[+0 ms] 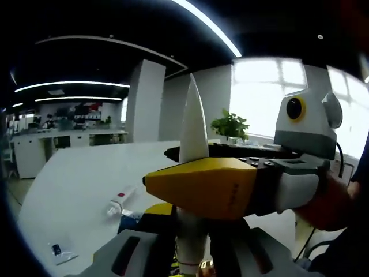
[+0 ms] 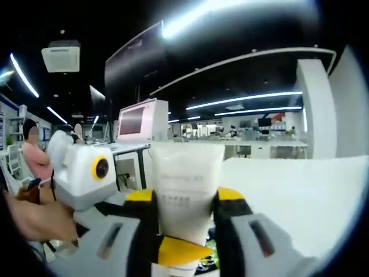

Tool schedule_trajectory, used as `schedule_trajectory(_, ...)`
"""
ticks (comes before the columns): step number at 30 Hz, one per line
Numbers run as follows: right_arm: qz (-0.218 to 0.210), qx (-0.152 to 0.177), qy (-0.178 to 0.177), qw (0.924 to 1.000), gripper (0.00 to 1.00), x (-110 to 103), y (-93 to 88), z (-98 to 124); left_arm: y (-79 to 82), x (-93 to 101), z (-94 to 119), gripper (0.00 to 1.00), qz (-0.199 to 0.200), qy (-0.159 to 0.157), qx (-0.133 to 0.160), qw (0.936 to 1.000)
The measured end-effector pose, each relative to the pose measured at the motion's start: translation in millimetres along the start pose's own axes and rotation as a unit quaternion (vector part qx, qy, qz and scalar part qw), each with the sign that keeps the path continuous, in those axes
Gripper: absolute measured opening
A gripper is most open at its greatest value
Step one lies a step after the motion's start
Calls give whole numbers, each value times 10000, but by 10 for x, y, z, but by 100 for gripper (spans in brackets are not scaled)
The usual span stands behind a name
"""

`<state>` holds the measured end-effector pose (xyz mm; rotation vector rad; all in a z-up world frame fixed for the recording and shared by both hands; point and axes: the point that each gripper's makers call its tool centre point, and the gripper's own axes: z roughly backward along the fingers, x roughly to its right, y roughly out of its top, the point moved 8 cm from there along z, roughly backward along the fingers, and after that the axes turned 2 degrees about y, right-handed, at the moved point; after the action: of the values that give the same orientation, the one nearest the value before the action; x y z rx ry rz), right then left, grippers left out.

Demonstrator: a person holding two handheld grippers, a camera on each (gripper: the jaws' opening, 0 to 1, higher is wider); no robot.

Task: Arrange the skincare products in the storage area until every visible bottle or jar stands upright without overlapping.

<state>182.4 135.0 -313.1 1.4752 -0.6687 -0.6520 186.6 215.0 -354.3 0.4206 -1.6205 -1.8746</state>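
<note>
White tube (image 2: 185,193) sits clenched in the right gripper (image 2: 185,231), probably also in the left gripper (image 1: 190,254), above the table (image 1: 81,179).

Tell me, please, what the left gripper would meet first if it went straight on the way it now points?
Most likely the right gripper, whose yellow body crosses just ahead of the left gripper. Both seem to grip the same white tube, so the way is blocked almost at once, though depth is hard to judge.
</note>
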Motion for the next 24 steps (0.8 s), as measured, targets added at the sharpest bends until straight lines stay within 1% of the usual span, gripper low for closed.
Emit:
schedule_trajectory(9, -205, 85, 50, 9997, 37, 3, 13, 12, 27, 5, 19, 20, -31, -23, 42, 10000)
schedule_trajectory(14, -112, 31, -1, 9999, 37, 38, -1, 0, 38, -3, 42, 20, 3, -3, 95, 10000)
schedule_trajectory(19, -146, 22, -21, 9999, 37, 65, -24, -2, 35, -29, 59, 21, -35, -2, 129, 9999)
schedule_trajectory(21, -141, 13, -21, 9999, 37, 63, -27, -6, 32, -35, 59, 25, -30, 29, 132, 9999)
schedule_trajectory(22, -144, 14, -26, 9999, 37, 66, -27, -6, 33, -40, 58, 29, -70, 46, 180, 9998)
schedule_trajectory(24, -156, 25, -24, 9999, 37, 72, -24, -10, 36, -48, 69, 31, -166, 158, 230, 9995)
